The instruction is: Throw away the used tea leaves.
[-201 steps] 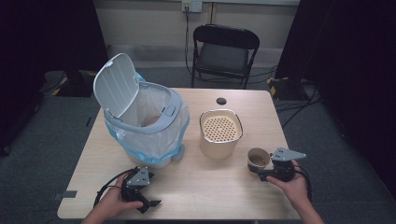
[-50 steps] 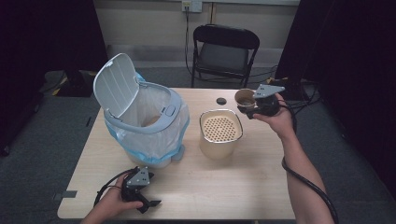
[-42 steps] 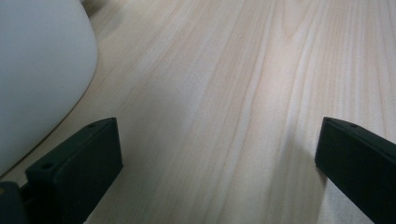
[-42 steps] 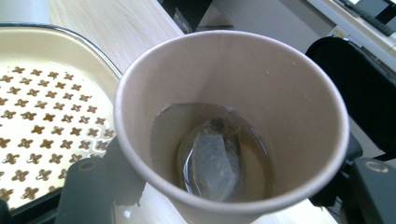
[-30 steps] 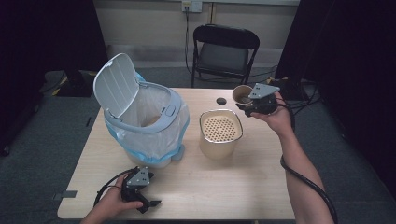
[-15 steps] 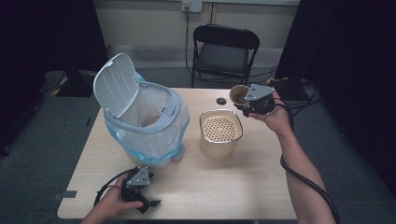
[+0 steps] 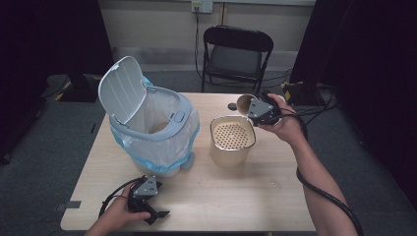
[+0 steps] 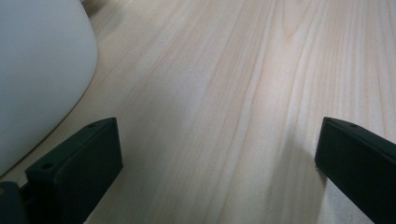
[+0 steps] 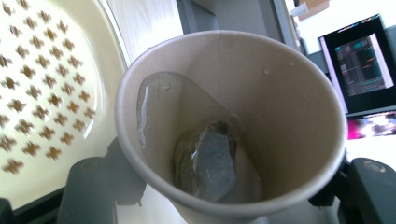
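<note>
Tilting toward the strainer, a paper cup is held in the right gripper, its jaws closed on the cup's wall low down, as seen in the right gripper view. The cup is carried above the far part of the counter, just beyond the strainer's rim, mouth turned sideways. Liquid and a dark tea bag are seen inside it.

The cup is judged light and thin-walled; a hard squeeze would buckle it and a loose one would let it slip, since the wall looks wet inside. The grip is best kept low on the wall, where the base stiffens it. The liquid will shift as the cup is tipped, and the soaked bag may drop out suddenly.

Open room lies above the strainer. The bin, lid raised, stands just to its left, and the counter's far edge is close behind the cup, so spill there would go to the floor.

The left gripper rests on the counter near its front edge, jaws open and empty.
</note>
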